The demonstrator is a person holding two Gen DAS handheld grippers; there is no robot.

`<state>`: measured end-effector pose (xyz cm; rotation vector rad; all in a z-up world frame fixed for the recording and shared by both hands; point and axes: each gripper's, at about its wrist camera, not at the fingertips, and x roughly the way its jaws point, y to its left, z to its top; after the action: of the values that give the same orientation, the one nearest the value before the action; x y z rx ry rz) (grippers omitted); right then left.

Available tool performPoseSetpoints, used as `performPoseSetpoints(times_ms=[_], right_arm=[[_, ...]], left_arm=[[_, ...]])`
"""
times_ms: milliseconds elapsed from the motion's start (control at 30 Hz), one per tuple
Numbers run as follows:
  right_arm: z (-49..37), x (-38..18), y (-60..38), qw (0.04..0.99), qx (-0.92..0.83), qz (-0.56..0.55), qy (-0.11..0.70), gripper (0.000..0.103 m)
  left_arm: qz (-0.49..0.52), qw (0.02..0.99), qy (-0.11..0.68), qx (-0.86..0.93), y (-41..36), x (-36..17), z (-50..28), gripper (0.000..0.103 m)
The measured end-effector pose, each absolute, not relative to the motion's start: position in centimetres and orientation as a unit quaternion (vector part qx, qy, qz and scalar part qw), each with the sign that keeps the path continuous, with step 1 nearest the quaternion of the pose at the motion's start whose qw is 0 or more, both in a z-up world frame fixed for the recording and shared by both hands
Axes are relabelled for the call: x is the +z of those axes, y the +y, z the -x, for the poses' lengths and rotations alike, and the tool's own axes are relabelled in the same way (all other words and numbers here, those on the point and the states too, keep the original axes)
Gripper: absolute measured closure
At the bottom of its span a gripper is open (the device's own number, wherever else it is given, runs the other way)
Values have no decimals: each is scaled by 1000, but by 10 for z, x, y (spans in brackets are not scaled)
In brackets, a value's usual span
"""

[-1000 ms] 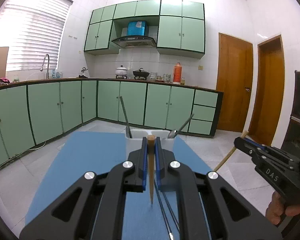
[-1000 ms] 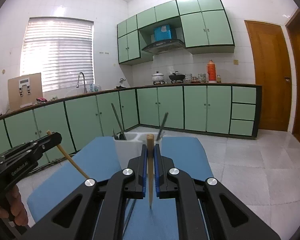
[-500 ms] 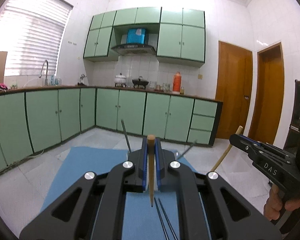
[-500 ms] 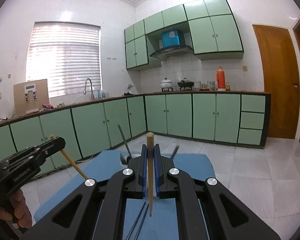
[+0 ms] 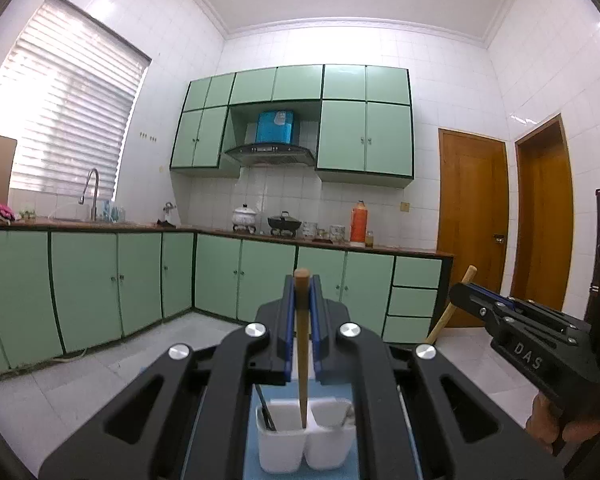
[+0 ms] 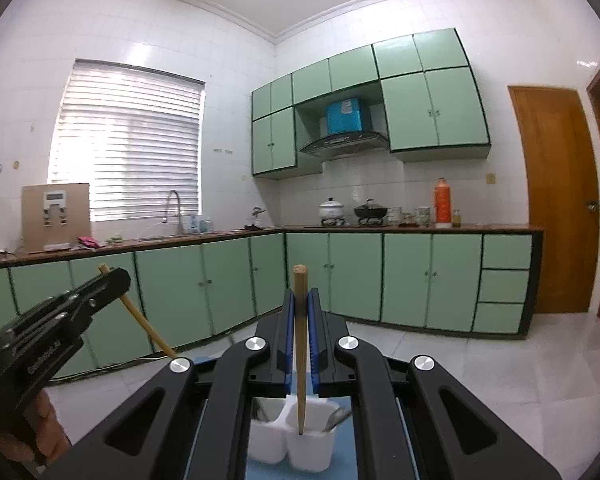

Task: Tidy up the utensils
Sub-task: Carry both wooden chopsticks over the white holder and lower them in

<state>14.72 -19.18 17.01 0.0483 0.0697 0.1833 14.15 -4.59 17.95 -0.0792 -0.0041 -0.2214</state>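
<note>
My left gripper [image 5: 302,292] is shut on a wooden chopstick [image 5: 302,360] that points down over the white two-cup utensil holder [image 5: 306,438]; its tip is at the wall between the cups. My right gripper [image 6: 299,306] is shut on a second wooden chopstick [image 6: 300,360] whose tip hangs over the holder's right cup [image 6: 312,446]. The holder has dark utensils in its left cup and a metal spoon in its right cup. Each gripper shows in the other's view, the right one [image 5: 464,290] and the left one [image 6: 114,276].
The holder stands on a blue mat [image 5: 252,468], mostly hidden by the grippers. Green cabinets [image 5: 260,280], a tiled floor [image 5: 80,384] and wooden doors [image 5: 472,224] lie beyond.
Both grippers have risen and moved forward over the holder with their chopsticks. The holder has dropped to the bottom of both views, and the chopstick tips now hang at its cups.
</note>
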Motion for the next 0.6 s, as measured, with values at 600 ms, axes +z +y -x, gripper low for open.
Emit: performPoseSetpoints(times_ms=[600], right_arm=[[-256, 113, -194, 990, 76, -46, 108, 96]], left_arm=[[28, 993, 69, -94, -54, 125, -263, 97]])
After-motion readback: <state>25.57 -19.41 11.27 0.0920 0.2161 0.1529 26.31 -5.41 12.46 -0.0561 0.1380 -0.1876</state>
